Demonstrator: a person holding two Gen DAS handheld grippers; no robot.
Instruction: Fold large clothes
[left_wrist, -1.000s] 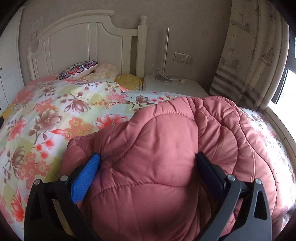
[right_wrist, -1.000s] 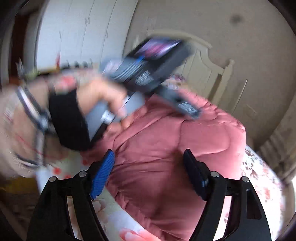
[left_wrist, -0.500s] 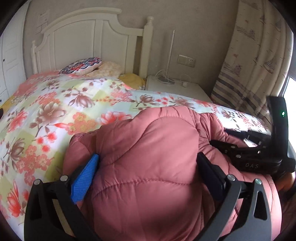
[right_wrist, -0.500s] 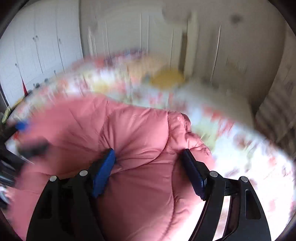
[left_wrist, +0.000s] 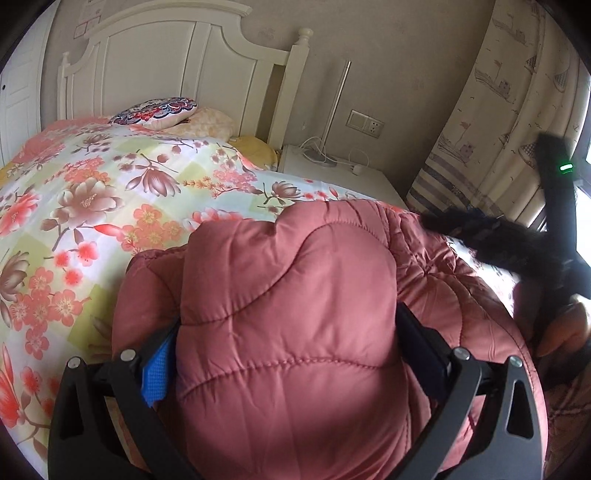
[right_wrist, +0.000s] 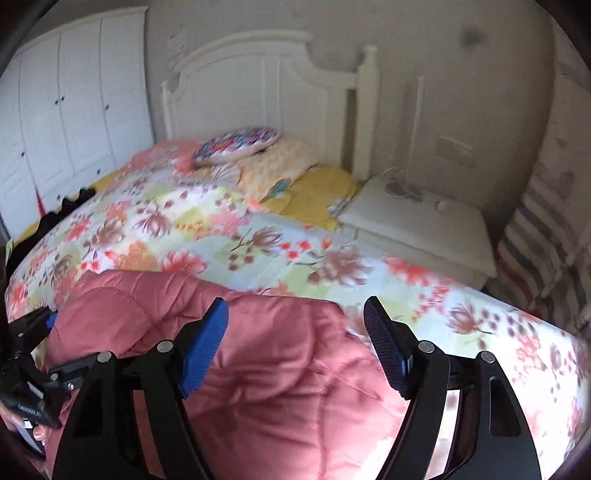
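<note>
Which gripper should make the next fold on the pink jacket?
Right. The right gripper is open over the edge of the pink jacket; the left gripper is packed with fabric, likely pinning it.

Dusty pink with stitched quilting on the padded jacket. Beneath it, pale green and white patchwork strewn with coral and mauve blossoms across the quilt. Beyond the jacket, navy, red and white mandala print on the cushion, cream on the headboard, mustard yellow on the sheet. Beige with sailing boats and grey stripes on the curtain. Black frames with blue pads on the left tool and right tool.
</note>
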